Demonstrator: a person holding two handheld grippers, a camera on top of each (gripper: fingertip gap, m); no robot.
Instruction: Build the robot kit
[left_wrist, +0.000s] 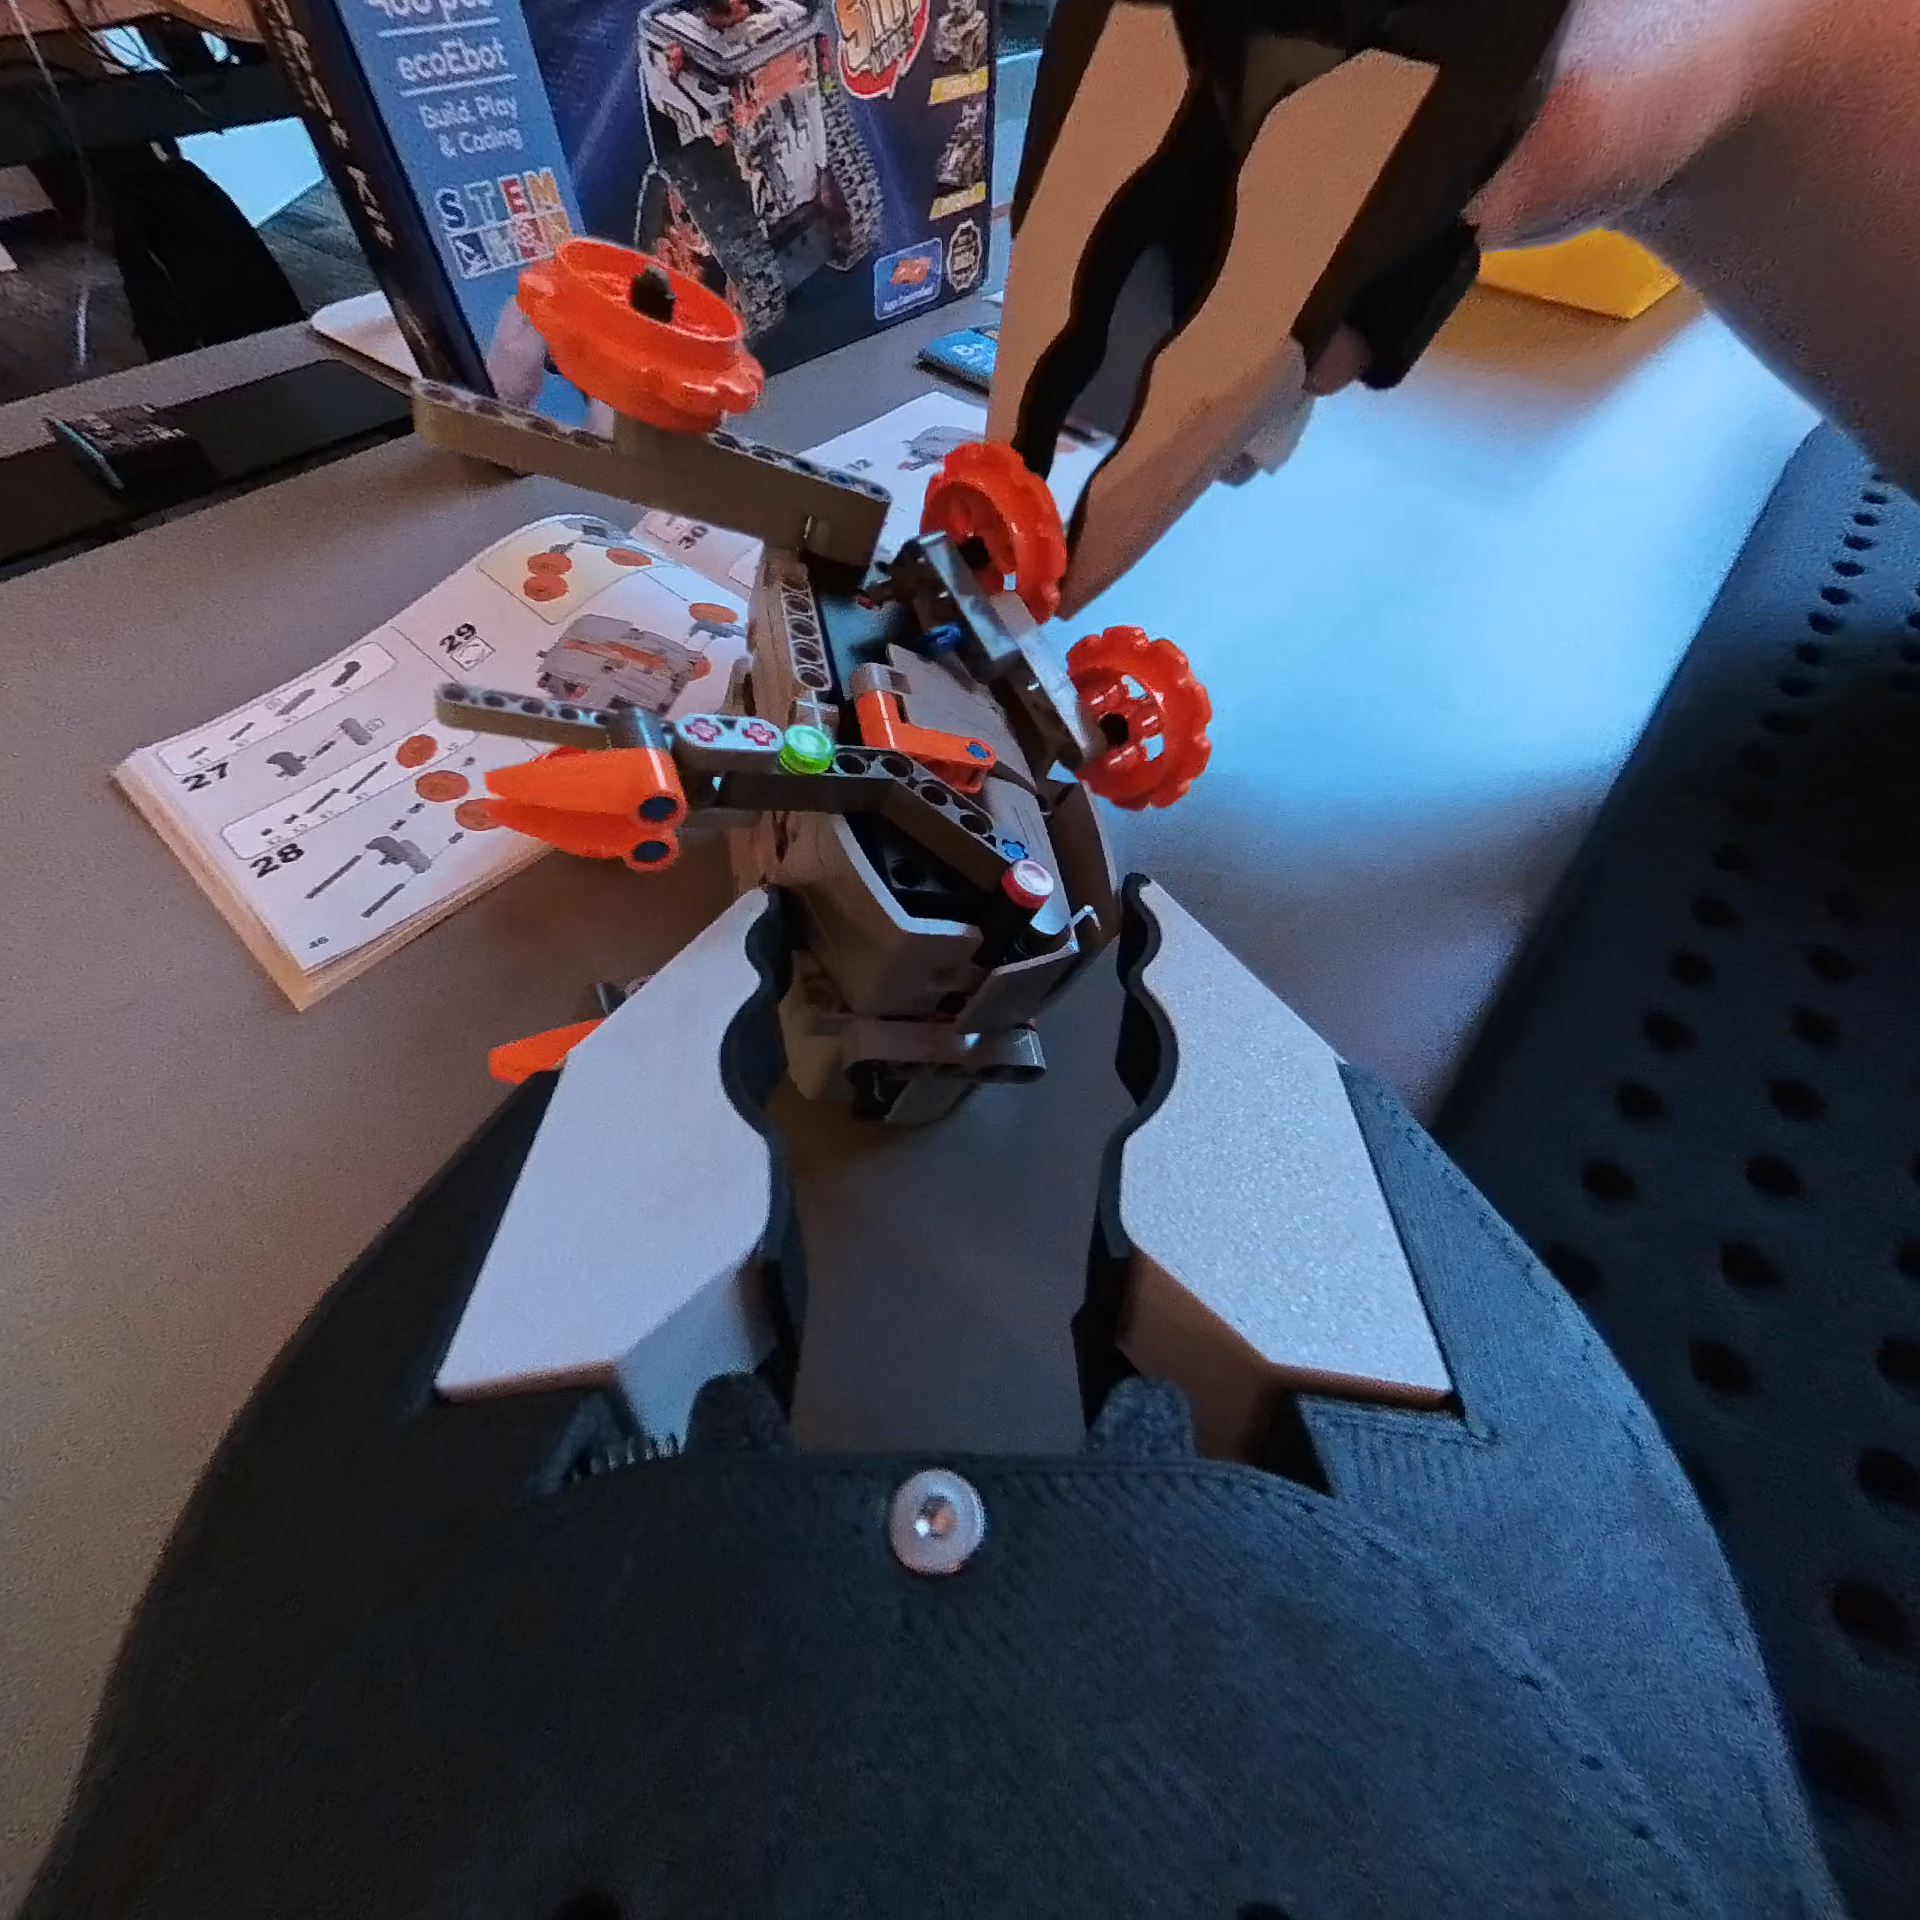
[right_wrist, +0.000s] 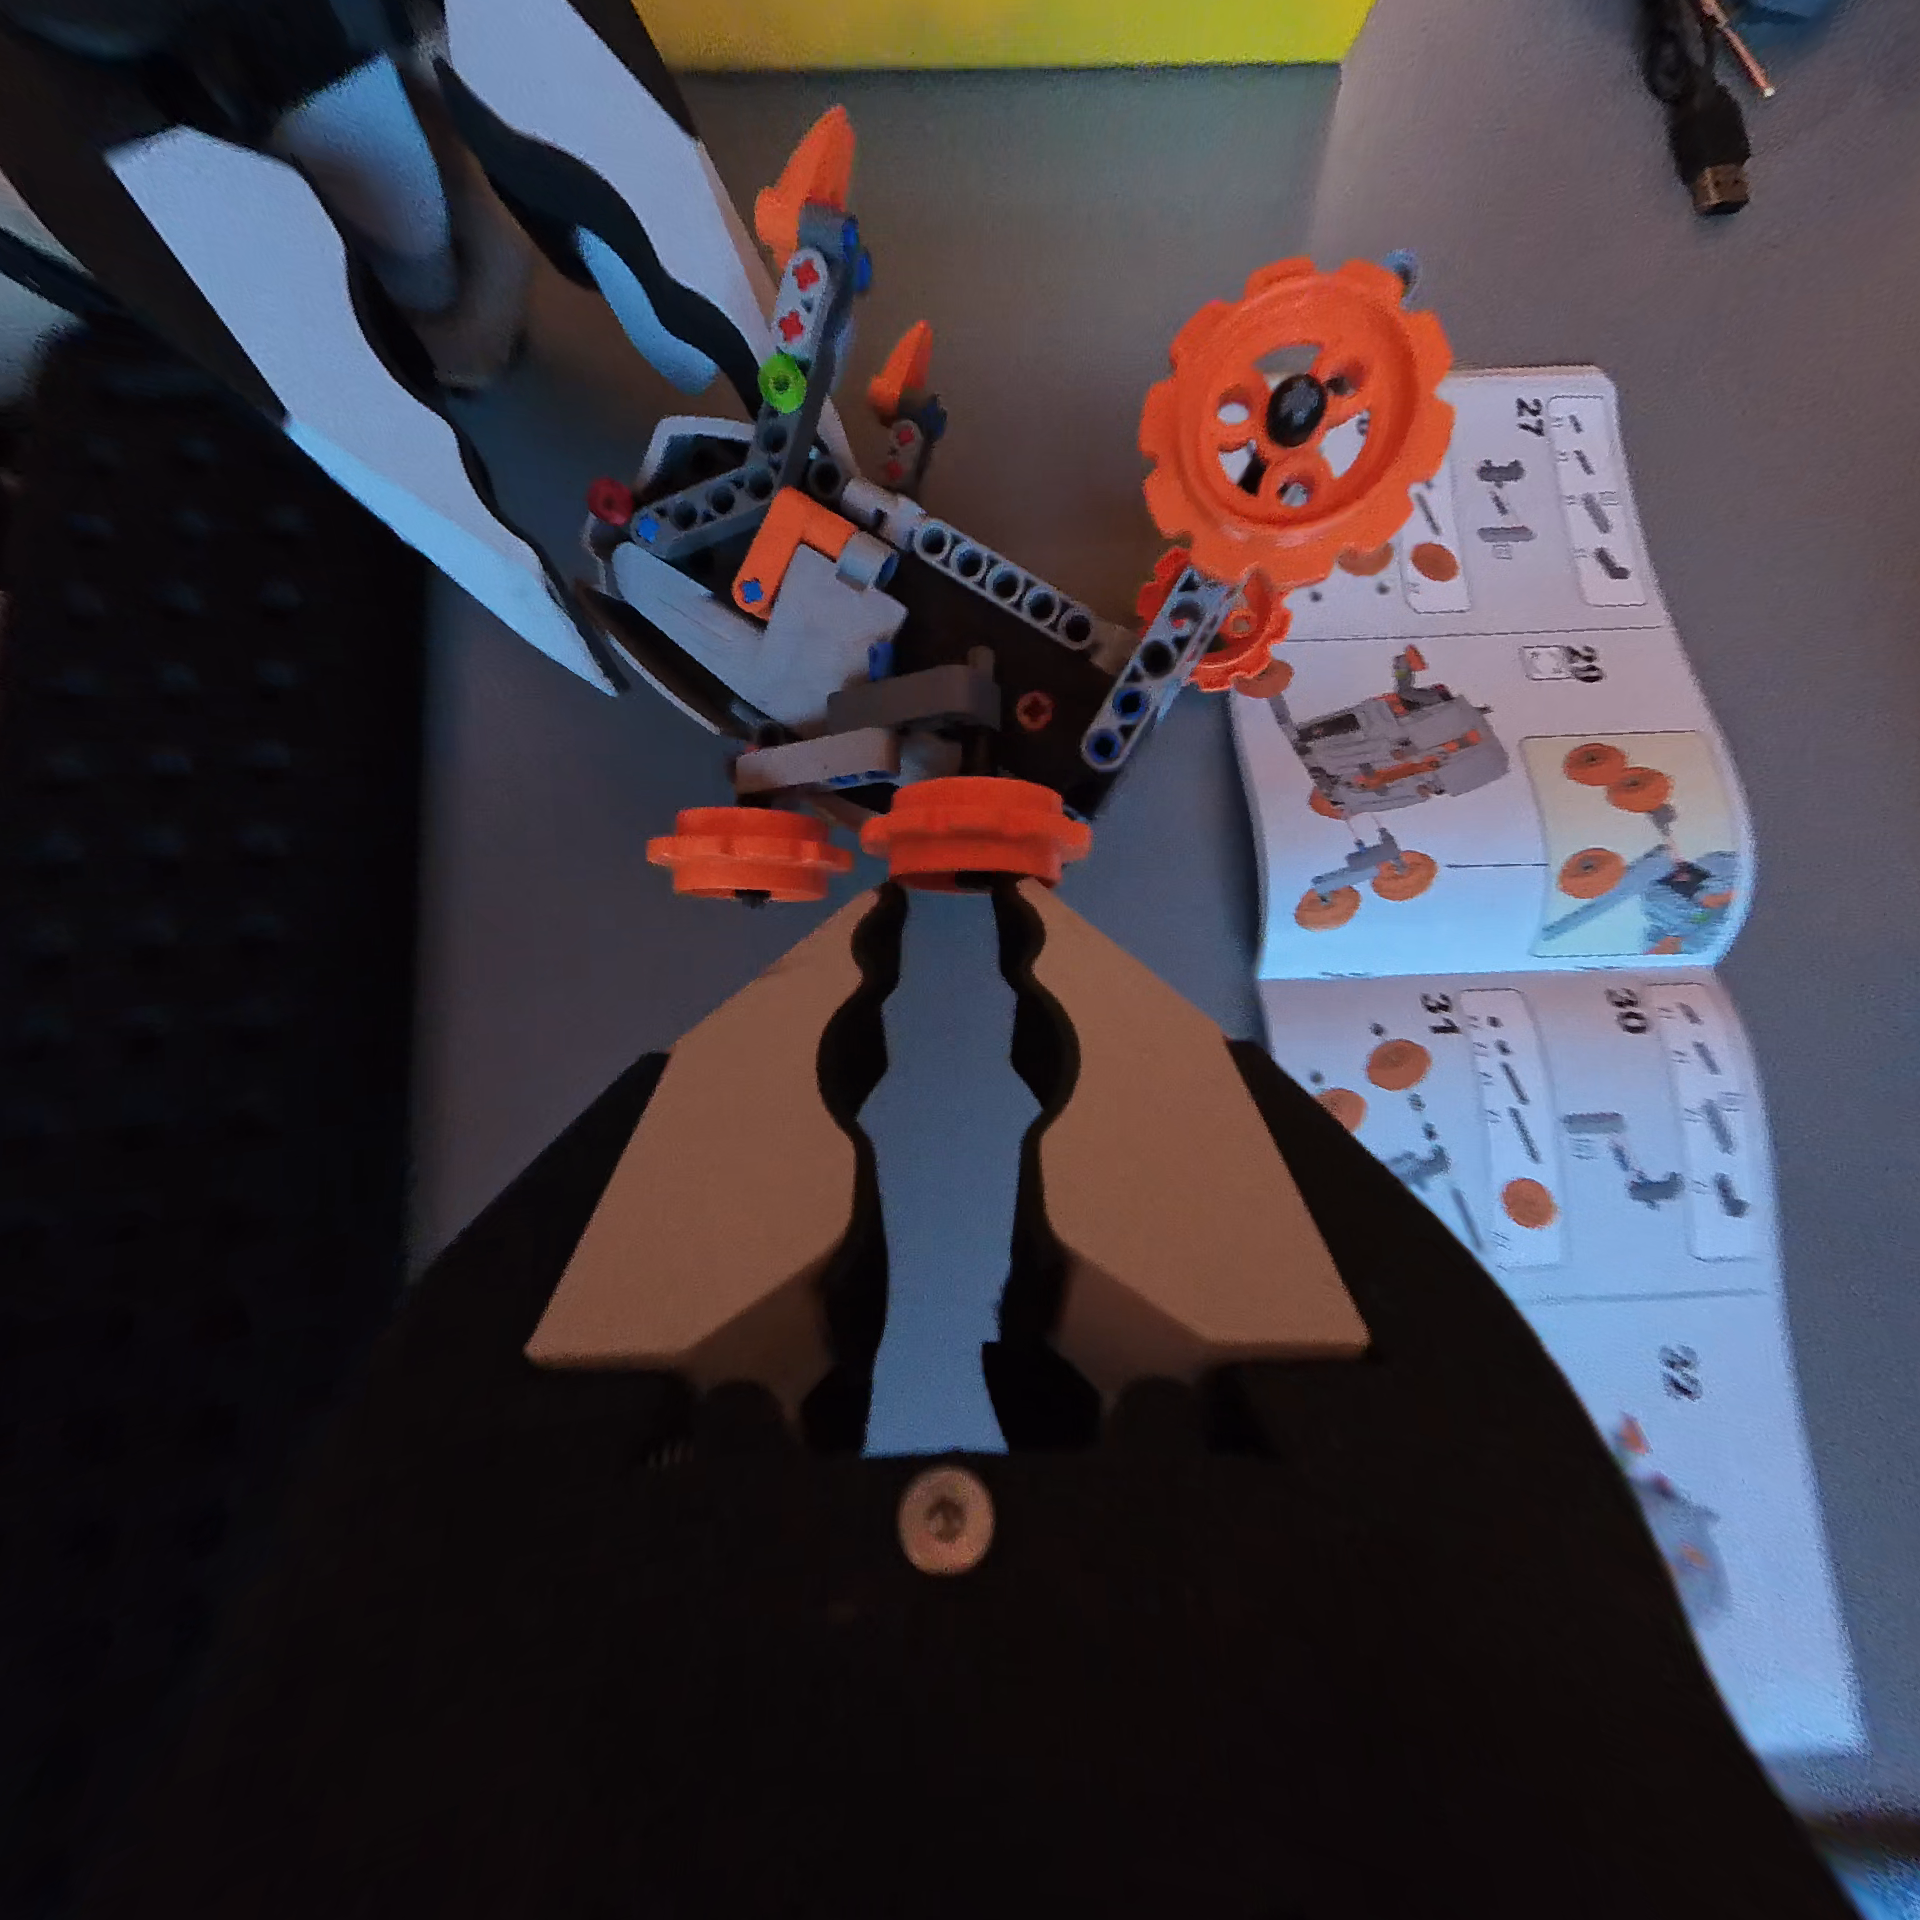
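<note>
A grey and black brick-built model (left_wrist: 914, 935) with several orange toothed wheels and orange claws is tilted above the grey table (left_wrist: 208, 1195). My left gripper (left_wrist: 951, 914) is shut on the model's body, one finger on each side. In the right wrist view the model (right_wrist: 831, 623) lies ahead, and the left gripper's white fingers (right_wrist: 395, 436) clamp it from the upper left. My right gripper (right_wrist: 943, 902) has its jaws a narrow gap apart, with the tips against the rim of one orange wheel (right_wrist: 977, 831). It also shows in the left wrist view (left_wrist: 1049, 540), at that wheel (left_wrist: 992, 525).
An open instruction booklet (left_wrist: 395, 769) lies on the table, also in the right wrist view (right_wrist: 1507, 727). The kit's blue box (left_wrist: 665, 135) stands behind. A black perforated mat (left_wrist: 1714, 1039) lies to the right. There are a yellow object (right_wrist: 987, 31), a cable plug (right_wrist: 1714, 156) and a person's hand (left_wrist: 1714, 156). Some 8 cm of space lies between my two pairs of fingers.
</note>
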